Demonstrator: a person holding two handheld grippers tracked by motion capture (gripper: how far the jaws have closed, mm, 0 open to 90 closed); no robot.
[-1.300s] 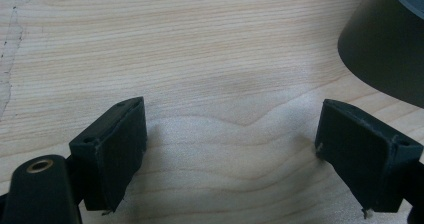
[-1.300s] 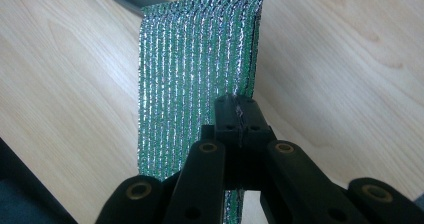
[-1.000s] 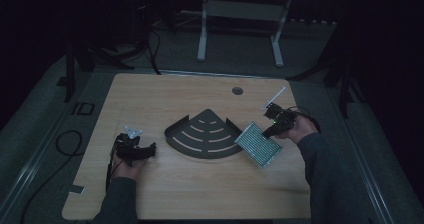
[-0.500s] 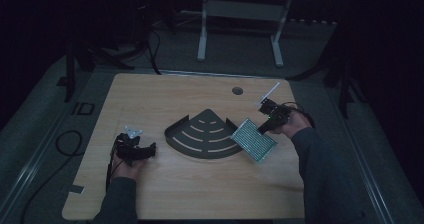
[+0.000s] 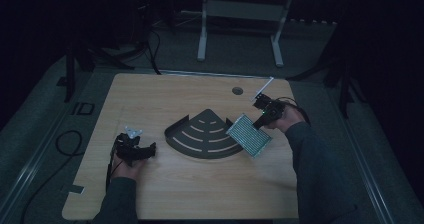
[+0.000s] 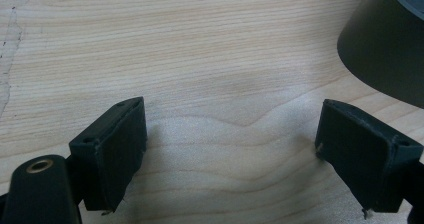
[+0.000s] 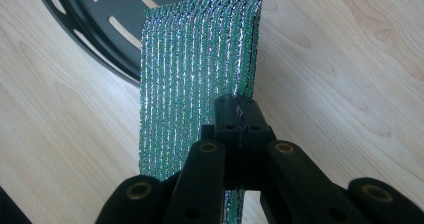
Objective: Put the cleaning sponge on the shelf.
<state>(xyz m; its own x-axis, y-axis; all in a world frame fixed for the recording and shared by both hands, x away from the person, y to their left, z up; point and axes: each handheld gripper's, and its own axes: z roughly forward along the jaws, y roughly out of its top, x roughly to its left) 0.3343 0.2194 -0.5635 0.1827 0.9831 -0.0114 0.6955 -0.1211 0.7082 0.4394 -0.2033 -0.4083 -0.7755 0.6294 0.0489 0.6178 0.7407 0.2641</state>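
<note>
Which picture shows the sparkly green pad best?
The right gripper view: the sparkly green pad is close up, its shiny ribs clear, pinched by the right gripper. The high view shows it small, overlapping the dark tray.

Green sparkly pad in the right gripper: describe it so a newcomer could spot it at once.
On the wooden table, find the dark fan-shaped slotted tray at the centre. At its right edge, the right gripper is shut on the scrubbing pad. It is the one flat rectangle with a glittery green, ribbed surface.
</note>
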